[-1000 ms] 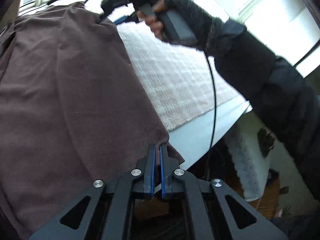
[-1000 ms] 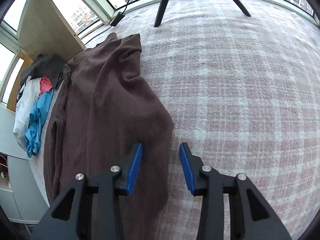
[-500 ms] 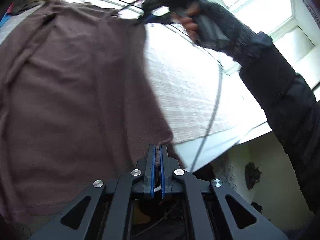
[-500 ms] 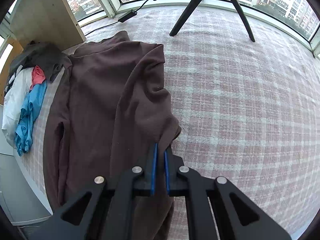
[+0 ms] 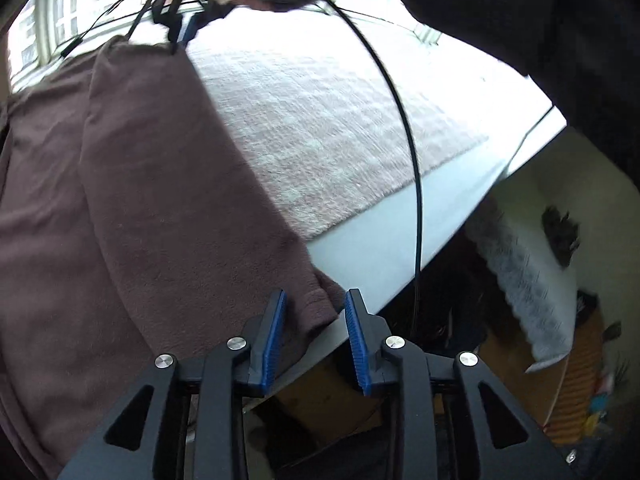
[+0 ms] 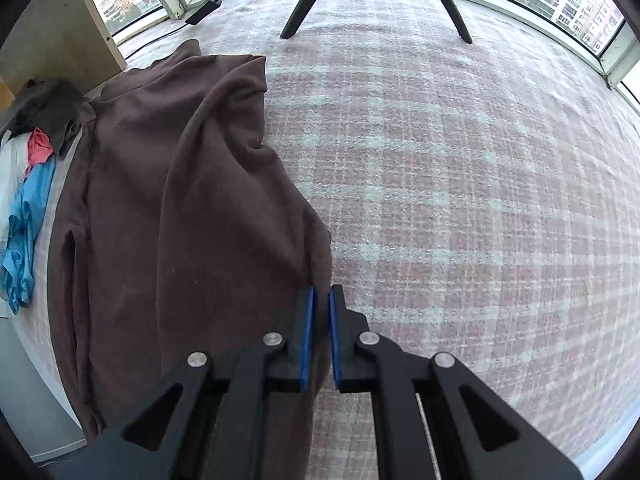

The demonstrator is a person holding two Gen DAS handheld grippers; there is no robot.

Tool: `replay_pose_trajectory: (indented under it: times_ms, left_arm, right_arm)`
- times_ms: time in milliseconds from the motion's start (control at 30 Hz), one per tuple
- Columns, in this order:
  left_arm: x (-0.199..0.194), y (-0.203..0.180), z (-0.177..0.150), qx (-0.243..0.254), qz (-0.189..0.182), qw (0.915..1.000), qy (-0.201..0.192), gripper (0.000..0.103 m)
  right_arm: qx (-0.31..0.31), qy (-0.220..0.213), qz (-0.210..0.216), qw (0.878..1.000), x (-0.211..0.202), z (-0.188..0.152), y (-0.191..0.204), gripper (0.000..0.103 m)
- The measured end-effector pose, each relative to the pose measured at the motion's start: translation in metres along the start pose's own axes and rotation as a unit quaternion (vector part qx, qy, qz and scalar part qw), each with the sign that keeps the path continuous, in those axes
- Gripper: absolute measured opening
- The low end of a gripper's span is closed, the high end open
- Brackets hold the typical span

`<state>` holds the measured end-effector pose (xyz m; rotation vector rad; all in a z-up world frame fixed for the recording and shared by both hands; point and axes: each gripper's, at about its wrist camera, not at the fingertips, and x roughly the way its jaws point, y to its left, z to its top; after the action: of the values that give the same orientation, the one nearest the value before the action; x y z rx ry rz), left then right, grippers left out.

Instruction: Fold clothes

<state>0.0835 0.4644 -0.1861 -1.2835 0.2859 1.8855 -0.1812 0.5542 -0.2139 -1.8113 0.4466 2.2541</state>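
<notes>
A brown garment (image 5: pixel 132 200) lies spread over a pink checked cloth on the table, folded lengthwise in the right wrist view (image 6: pixel 180 208). The jaws of my left gripper (image 5: pixel 314 304) are opening; the garment's near corner still lies between the blue pads, which no longer press on it. My right gripper (image 6: pixel 320 300) is shut on the garment's right edge, and a ridge of fabric rises from the grip. In the left wrist view the right gripper (image 5: pixel 180 28) shows at the garment's far corner, held by a gloved hand.
A pile of clothes (image 6: pixel 28 184), blue, pink, white and grey, lies at the table's left end. Black tripod legs (image 6: pixel 304 8) stand on the checked cloth (image 6: pixel 460 180) near the windows. A black cable (image 5: pixel 412 160) hangs across the table edge (image 5: pixel 384 256).
My left gripper's jaws have parted from shut, freeing the garment's corner. My right gripper closed on the garment's right edge and lifted it slightly, bunching the fabric.
</notes>
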Motion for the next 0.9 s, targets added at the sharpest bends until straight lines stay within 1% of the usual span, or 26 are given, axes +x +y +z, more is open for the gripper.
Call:
replay_pose_trajectory:
  times_ms: [67, 167, 233, 267, 300, 333, 367, 400, 433, 467, 500, 533, 567, 600, 633, 667, 700, 733, 800, 900]
  left_arm:
    - [0.007, -0.009, 0.004, 0.024, 0.030, 0.9990, 0.023, 0.034]
    - [0.014, -0.016, 0.009, 0.040, 0.044, 0.9974, 0.040, 0.040]
    - [0.015, -0.017, 0.011, 0.041, 0.052, 0.9972, 0.036, 0.038]
    - [0.015, -0.014, 0.011, 0.037, 0.056, 0.9973, 0.030, 0.027]
    - [0.013, -0.009, 0.011, 0.027, 0.052, 0.9980, 0.024, 0.016]
    - [0.010, 0.003, 0.011, -0.001, 0.029, 0.9993, 0.022, 0.011]
    - [0.007, 0.016, 0.011, -0.036, 0.000, 0.9991, 0.022, 0.008]
    - [0.003, 0.030, 0.010, -0.072, -0.028, 0.9968, 0.019, 0.007]
    - [-0.003, 0.042, 0.007, -0.104, -0.052, 0.9931, 0.011, 0.007]
    - [-0.010, 0.050, 0.006, -0.121, -0.061, 0.9908, 0.001, 0.007]
    - [-0.017, 0.057, 0.006, -0.132, -0.065, 0.9891, -0.008, 0.007]
    - [-0.024, 0.063, 0.006, -0.144, -0.069, 0.9871, -0.017, 0.007]
    - [-0.029, 0.069, 0.004, -0.157, -0.075, 0.9844, -0.025, 0.007]
    - [-0.034, 0.074, 0.002, -0.171, -0.082, 0.9812, -0.033, 0.007]
    - [-0.036, 0.076, 0.001, -0.185, -0.091, 0.9778, -0.037, 0.007]
    - [-0.039, 0.083, -0.004, -0.199, -0.098, 0.9741, -0.045, 0.007]
    - [-0.044, 0.091, -0.012, -0.212, -0.105, 0.9700, -0.055, 0.007]
    - [-0.047, 0.098, -0.017, -0.226, -0.107, 0.9662, -0.062, 0.007]
    - [-0.052, 0.108, -0.025, -0.251, -0.110, 0.9586, -0.075, 0.007]
    - [-0.065, 0.121, -0.043, -0.282, -0.110, 0.9475, -0.102, 0.007]
  right_arm:
    - [0.002, 0.001, 0.001, 1.000, 0.001, -0.001, -0.002, 0.008]
    - [0.010, 0.001, 0.011, 1.000, 0.001, -0.002, -0.007, 0.008]
    - [0.015, 0.001, 0.020, 1.000, 0.001, -0.003, -0.010, 0.008]
    - [0.016, 0.002, 0.022, 1.000, 0.001, -0.004, -0.012, 0.008]
    - [0.015, 0.002, 0.024, 1.000, 0.001, -0.005, -0.013, 0.008]
    - [0.012, 0.002, 0.026, 1.000, 0.001, -0.006, -0.014, 0.008]
    - [0.009, 0.002, 0.027, 1.000, 0.000, -0.007, -0.013, 0.011]
    - [0.005, 0.002, 0.028, 1.000, 0.000, -0.008, -0.010, 0.021]
    - [-0.001, 0.001, 0.029, 1.000, 0.000, -0.009, -0.008, 0.028]
    - [-0.009, 0.000, 0.027, 1.000, 0.002, -0.010, -0.005, 0.043]
    - [-0.019, -0.002, 0.022, 1.000, 0.003, -0.010, -0.002, 0.051]
    - [-0.026, -0.002, 0.010, 1.000, 0.006, -0.011, 0.000, 0.051]
    - [-0.028, 0.001, 0.001, 1.000, 0.010, -0.011, 0.001, 0.051]
    - [-0.026, 0.004, 0.003, 1.000, 0.013, -0.012, 0.001, 0.051]
    - [-0.020, 0.008, 0.013, 1.000, 0.015, -0.013, 0.000, 0.050]
    - [-0.012, 0.013, 0.025, 1.000, 0.017, -0.013, 0.000, 0.037]
    - [-0.004, 0.018, 0.038, 0.999, 0.018, -0.014, 0.000, 0.016]
    - [-0.005, 0.019, 0.036, 0.999, 0.016, -0.013, 0.003, 0.013]
    - [-0.014, 0.019, 0.014, 1.000, 0.008, -0.011, 0.013, 0.010]
    - [-0.028, 0.011, -0.002, 1.000, -0.009, -0.008, 0.034, 0.009]
